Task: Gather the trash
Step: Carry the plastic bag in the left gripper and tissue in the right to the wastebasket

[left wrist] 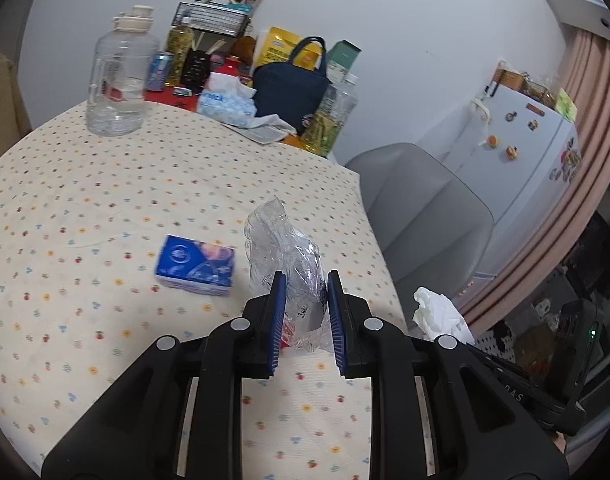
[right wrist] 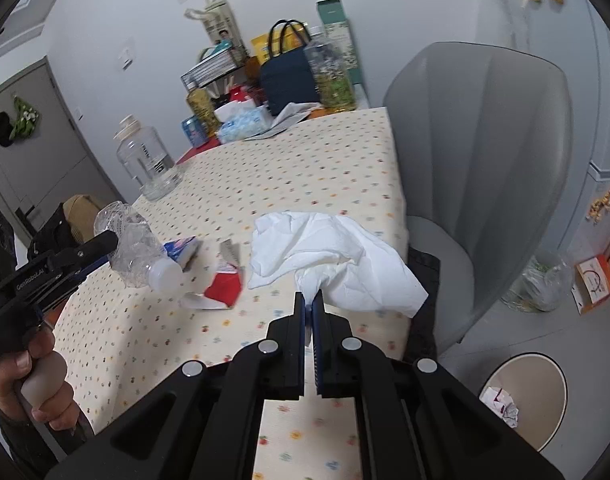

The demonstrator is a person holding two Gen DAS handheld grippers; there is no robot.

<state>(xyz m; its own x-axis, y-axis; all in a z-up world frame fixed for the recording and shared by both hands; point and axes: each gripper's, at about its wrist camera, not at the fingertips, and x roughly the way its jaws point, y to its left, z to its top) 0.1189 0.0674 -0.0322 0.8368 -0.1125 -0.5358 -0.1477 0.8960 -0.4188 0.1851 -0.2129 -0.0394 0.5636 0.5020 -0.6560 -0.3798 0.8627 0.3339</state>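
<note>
Crushed bottle (left wrist: 283,256): clear, glossy plastic, creased. Tissue (right wrist: 329,256): white, matt, crumpled paper. Tablecloth (left wrist: 105,200): matt printed cloth; chair (right wrist: 485,152): smooth grey plastic.

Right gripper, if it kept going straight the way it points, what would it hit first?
The right gripper is already shut on the white tissue. Straight ahead, it would probably meet the floral tablecloth next; depth is unclear.

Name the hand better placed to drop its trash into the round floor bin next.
Right. The right gripper pinches the crumpled white tissue and the round beige bin sits low on its side; the left gripper, holding the crushed clear plastic bottle, is farther.
</note>
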